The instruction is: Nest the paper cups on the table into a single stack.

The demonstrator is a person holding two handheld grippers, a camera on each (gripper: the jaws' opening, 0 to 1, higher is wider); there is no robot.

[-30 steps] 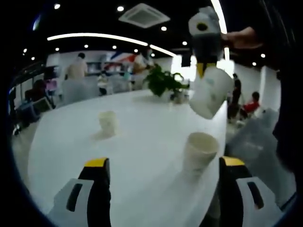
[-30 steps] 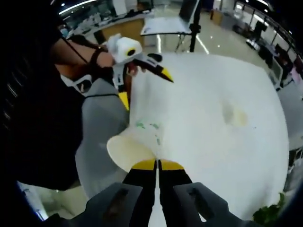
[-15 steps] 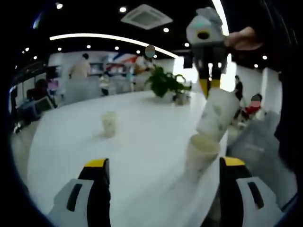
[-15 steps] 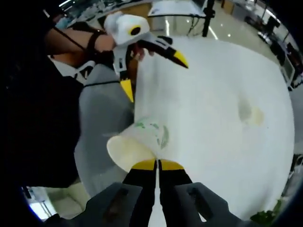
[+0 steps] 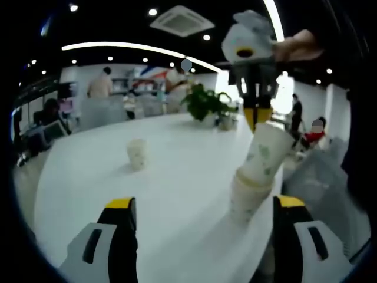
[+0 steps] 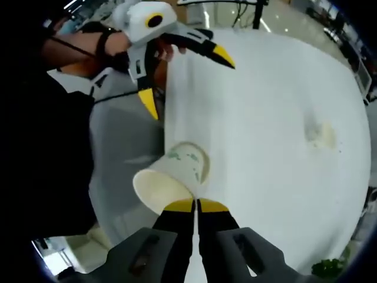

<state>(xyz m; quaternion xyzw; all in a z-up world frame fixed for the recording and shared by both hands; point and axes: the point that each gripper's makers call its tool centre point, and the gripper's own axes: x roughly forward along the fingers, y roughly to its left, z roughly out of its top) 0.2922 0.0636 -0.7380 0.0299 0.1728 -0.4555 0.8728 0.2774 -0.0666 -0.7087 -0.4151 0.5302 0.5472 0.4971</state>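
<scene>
The right claw [image 6: 196,205] pinches the rim of a tilted white paper cup with green print [image 5: 265,154], its base sitting in a second white paper cup [image 5: 246,199] at the white bench [image 5: 177,177] edge. The left claw [image 5: 203,203] is spread wide; a third small paper cup [image 5: 136,154] stands at ten o'clock from the pair.

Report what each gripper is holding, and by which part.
Right gripper: paper cup, pinched at its rim. Left gripper: open, holding nothing.

Bright strip lights [image 5: 118,46] cross a dark ceiling above an office with a potted plant [image 5: 203,101].

We see matt paper cups [image 5: 261,159] on a smooth, faintly glossy white table [image 5: 177,177]; the tongs [image 6: 196,205] look plastic.
</scene>
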